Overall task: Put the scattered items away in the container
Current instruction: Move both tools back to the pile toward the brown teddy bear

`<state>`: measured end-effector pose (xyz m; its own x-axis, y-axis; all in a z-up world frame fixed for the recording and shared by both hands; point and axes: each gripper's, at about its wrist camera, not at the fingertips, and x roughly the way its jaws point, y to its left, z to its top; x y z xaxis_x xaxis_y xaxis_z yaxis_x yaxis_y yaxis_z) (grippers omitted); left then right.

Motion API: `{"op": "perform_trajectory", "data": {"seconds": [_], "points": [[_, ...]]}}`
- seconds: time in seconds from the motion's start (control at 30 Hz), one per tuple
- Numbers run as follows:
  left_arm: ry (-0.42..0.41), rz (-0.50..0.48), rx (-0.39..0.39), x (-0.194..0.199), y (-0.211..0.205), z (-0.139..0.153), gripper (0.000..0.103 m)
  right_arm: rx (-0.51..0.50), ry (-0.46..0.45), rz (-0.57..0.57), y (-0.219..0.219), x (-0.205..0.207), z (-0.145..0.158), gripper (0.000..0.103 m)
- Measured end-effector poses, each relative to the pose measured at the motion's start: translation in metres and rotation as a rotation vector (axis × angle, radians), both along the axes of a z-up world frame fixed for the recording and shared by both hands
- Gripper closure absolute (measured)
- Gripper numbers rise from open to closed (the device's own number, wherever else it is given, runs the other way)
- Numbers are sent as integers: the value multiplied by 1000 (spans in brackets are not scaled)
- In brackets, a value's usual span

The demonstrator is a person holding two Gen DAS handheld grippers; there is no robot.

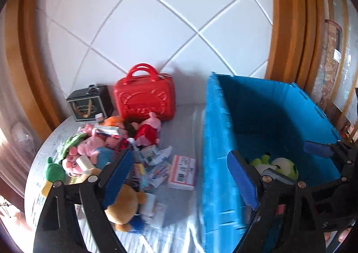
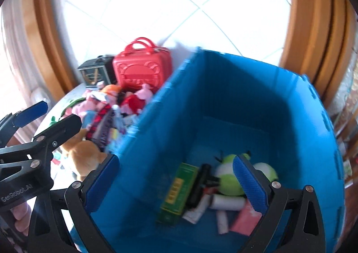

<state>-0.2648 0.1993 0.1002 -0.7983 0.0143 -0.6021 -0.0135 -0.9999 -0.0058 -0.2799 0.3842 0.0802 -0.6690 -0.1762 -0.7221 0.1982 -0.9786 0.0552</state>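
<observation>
My left gripper hangs with its fingers spread wide and nothing between them; one blue pad sits over the toy pile, the other over the near wall of the blue bin. My right gripper is just as wide and empty, straddling the bin's left wall and looking down into it.

At the bottom of the bin lie a green box, a black handled tool, a green and white plush and some white and pink packets, too blurred to name. My right finger covers part of the plush.

The scattered pile lies at nine o'clock from the bin: pink plush toys, a red-dressed pig, small cartons and a pink and white box. An orange plush is half hidden behind my left finger. At twelve o'clock of the pile stand a red case and a dark box. The table edge is cut off at the lower left.
</observation>
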Motion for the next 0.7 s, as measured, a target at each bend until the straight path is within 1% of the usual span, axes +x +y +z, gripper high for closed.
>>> {"op": "perform_trajectory", "data": {"seconds": [0.1, 0.2, 0.3, 0.4, 0.53, 0.63, 0.7], "points": [[11, 8, 6, 4, -50, -3, 16, 16, 10, 15, -41, 1, 3, 0], [7, 6, -17, 5, -101, -12, 16, 9, 25, 22, -84, 2, 6, 0], [-19, -2, -32, 2, -156, -31, 16, -3, 28, 13, -130, 2, 6, 0], [-76, -15, -46, -4, -207, -62, 16, -13, 8, -8, -172, -2, -4, 0], [-188, -10, -80, -28, -251, -107, 16, -35, -88, -70, -215, -17, -40, 0], [-266, -44, -56, -50, -263, -132, 16, -31, -191, -125, -234, -24, -75, 0], [-283, -62, -58, -68, -261, -143, 16, -30, -249, -140, -242, -28, -95, 0]]}}
